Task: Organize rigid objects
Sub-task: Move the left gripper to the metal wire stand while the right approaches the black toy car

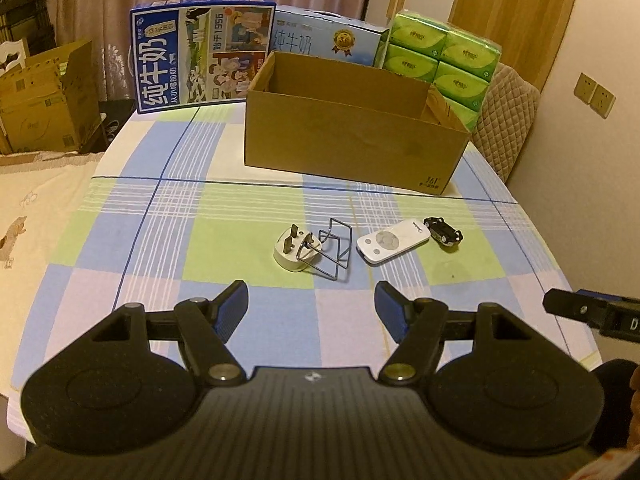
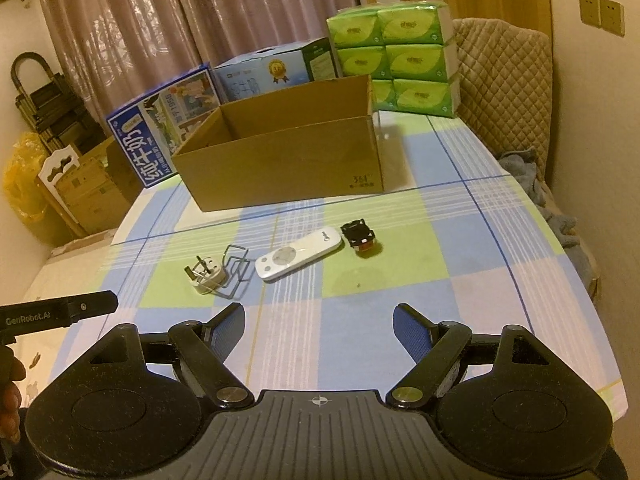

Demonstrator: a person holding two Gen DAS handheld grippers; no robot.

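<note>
A white plug adapter lies on the checked tablecloth, with a bent wire holder leaning against it. To their right lie a white remote and a small black toy car tipped over. Behind them stands an open cardboard box. My left gripper hovers open just short of the plug and wire holder, nothing between its blue pads. My right gripper hovers open in front of the remote, also holding nothing.
Two blue milk cartons and stacked green tissue packs line the table's far edge behind the box. A quilted chair back stands at the right. Cardboard boxes sit on the floor at the left.
</note>
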